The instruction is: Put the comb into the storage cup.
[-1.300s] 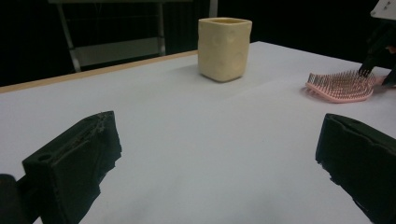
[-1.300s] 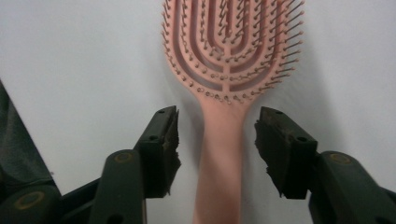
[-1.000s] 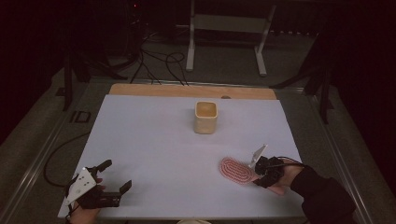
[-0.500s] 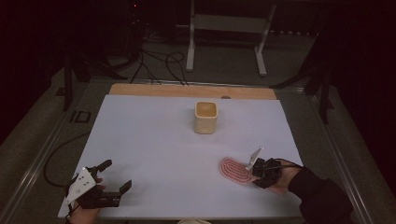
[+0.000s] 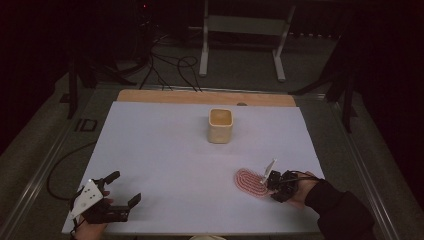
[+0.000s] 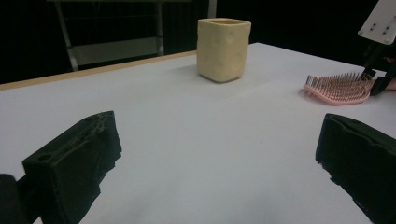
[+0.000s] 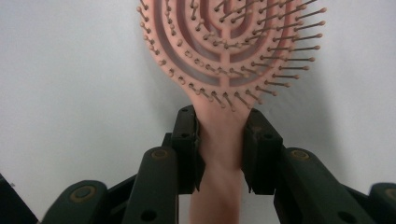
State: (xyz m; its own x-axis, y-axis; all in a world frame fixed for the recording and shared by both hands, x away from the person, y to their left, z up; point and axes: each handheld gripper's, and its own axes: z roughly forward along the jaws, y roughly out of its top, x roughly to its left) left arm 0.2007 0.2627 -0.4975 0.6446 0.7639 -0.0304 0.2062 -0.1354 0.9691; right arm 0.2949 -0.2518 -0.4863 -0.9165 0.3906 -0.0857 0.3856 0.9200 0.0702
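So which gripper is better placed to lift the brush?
Right. The right gripper already has its jaws closed on the brush handle. The left gripper sits open at the table's near left corner, far from the brush.

I see pink hairbrush (image 7: 224, 60) head cut off by top edge in right gripper view, handle end hidden between jaws. Cup (image 5: 220, 125) contents too dim to tell. Left hand-held gripper (image 5: 119, 191) wrist cropped at bottom edge.
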